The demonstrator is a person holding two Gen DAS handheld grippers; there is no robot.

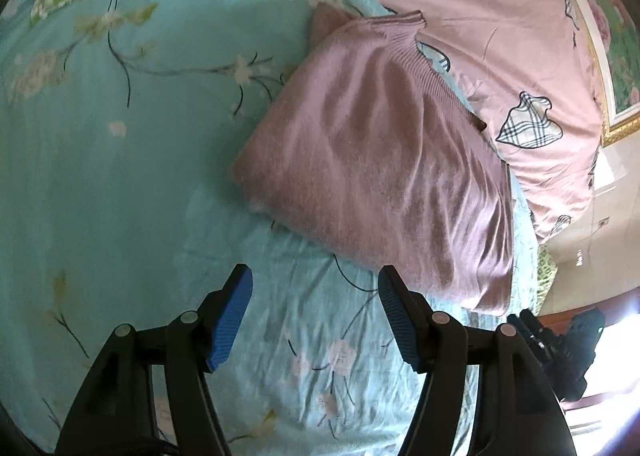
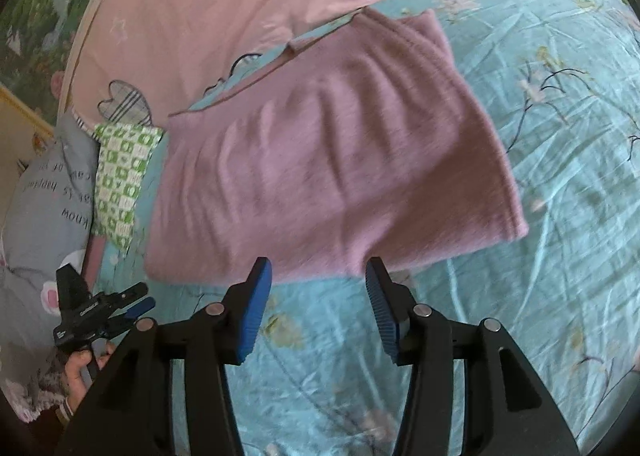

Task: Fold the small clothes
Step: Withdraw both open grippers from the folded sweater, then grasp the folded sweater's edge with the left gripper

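My two grippers hover over a bed. The left gripper (image 1: 315,312) and right gripper (image 2: 319,306) both stand open, nothing between their blue pads. The mauve knit garment (image 2: 320,172) lies already folded into a rough rectangle on the turquoise floral sheet (image 2: 540,276), just ahead of my fingertips, beside a pink quilt (image 1: 500,8). If another fold is needed, I should pinch both near corners together (evenly). A grey pillow (image 2: 44,192) bears upside-down writing; only "know" reads clearly.

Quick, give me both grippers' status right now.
Left gripper: open, nothing between the pads, clear of the folded pink sweater.
Right gripper: open, empty, tips just short of the sweater's near edge.
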